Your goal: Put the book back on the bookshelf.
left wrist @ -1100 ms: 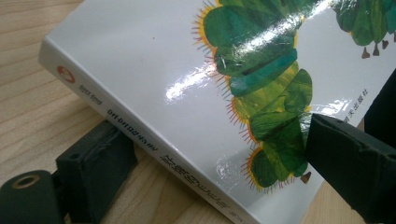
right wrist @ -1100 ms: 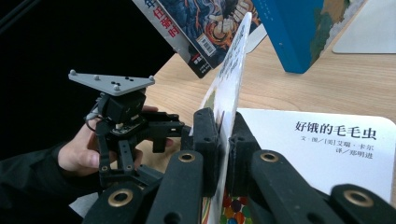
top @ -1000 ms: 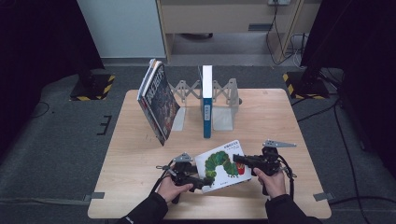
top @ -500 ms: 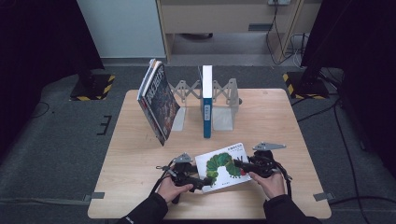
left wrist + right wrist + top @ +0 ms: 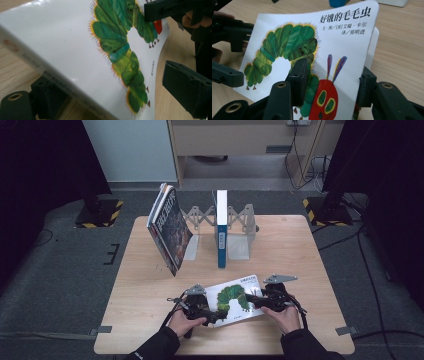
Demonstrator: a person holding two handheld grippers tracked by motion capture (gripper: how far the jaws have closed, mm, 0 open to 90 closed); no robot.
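Note:
A white picture book [image 5: 235, 296] with a green caterpillar on its cover is held tilted just above the table's front edge. My right gripper [image 5: 252, 299] is shut on its right corner. In the right gripper view one jaw presses the cover [image 5: 299, 45] by the caterpillar's red head, the other sits behind the book, and the gripper [image 5: 333, 72] holds it. My left gripper [image 5: 215, 314] is at the book's left end. In the left gripper view the book [image 5: 75, 50] rests over one jaw while the other stands apart, so this gripper [image 5: 112, 82] is open.
A grey folding book rack [image 5: 240, 220] stands at the back of the wooden table [image 5: 300, 250], holding an upright blue-spined book [image 5: 221, 235]. Two or three dark-covered books [image 5: 170, 227] lean at its left end. Dark floor surrounds the table.
My right gripper has moved left and toward the person, closing the distance to the left gripper. The book has shifted slightly with it.

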